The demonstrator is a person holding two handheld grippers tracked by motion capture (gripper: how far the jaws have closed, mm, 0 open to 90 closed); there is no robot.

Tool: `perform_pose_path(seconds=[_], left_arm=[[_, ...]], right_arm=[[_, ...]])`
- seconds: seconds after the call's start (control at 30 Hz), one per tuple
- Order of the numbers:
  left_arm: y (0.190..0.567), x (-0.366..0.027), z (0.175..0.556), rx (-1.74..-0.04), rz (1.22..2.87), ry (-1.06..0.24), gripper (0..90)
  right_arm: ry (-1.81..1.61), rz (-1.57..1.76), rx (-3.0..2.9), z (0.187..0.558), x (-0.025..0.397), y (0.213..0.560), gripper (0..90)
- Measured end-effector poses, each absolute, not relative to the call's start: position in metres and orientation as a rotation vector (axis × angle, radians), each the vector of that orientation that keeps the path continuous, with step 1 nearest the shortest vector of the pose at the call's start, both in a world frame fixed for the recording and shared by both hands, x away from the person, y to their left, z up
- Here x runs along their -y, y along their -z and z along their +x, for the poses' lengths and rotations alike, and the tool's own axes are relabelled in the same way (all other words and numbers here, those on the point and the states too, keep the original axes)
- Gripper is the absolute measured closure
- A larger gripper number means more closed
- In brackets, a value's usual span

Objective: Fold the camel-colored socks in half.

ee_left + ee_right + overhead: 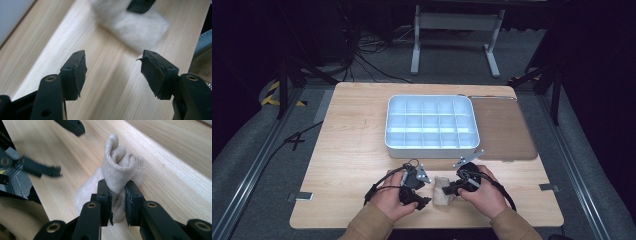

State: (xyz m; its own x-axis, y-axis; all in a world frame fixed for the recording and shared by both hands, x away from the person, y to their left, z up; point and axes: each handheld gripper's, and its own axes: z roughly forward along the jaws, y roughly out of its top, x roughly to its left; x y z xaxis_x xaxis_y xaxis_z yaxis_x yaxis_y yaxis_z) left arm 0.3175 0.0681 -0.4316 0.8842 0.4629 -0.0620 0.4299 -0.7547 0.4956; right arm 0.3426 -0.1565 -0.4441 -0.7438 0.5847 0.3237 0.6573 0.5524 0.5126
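Care is needed here, because the small beige knitted sock (117, 167) is soft and bunches easily. It lies on the light wooden worktop (352, 150), near the person's edge, between the two hands and well in front of the white plastic tray with many compartments (431, 121). The right tool (117, 195) pinches a raised fold of the sock between its black jaws, and the rest of the cloth rests on the wood. The left tool (113, 67) stands spread and empty, just beside the sock, with its jaws pointing toward the flat part of the cloth.

To do the step well, I think the left tool should take the free flat end low and close firmly, while the right one holds steady. Pulling too early could make the fold slip out.
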Motion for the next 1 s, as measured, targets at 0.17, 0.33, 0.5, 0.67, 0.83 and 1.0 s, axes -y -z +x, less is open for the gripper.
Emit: perform_pose_path(seconds=[0.17,0.33,0.5,0.67,0.83,1.0], left_arm=[[0.425,-0.088,0.317,-0.691,2.508,-0.116,37.8],[0.417,-0.102,0.318,-0.729,2.47,-0.137,38.3],[0.409,-0.115,0.32,-0.768,2.429,-0.158,38.8],[0.404,-0.126,0.321,-0.801,2.416,-0.165,39.1],[0.399,-0.133,0.323,-0.821,2.395,-0.168,39.1],[0.398,-0.139,0.325,-0.833,2.389,-0.177,38.5]], right_arm=[[0.987,-1.055,2.671,0.34,0.155,0.434,76.8],[0.998,-1.042,2.689,0.341,0.153,0.424,76.8],[1.02,-1.044,2.708,0.345,0.152,0.41,76.8],[1.03,-1.056,2.726,0.35,0.154,0.399,76.8],[1.041,-1.052,2.744,0.354,0.155,0.389,76.7],[1.052,-1.052,2.75,0.359,0.159,0.38,76.5]])
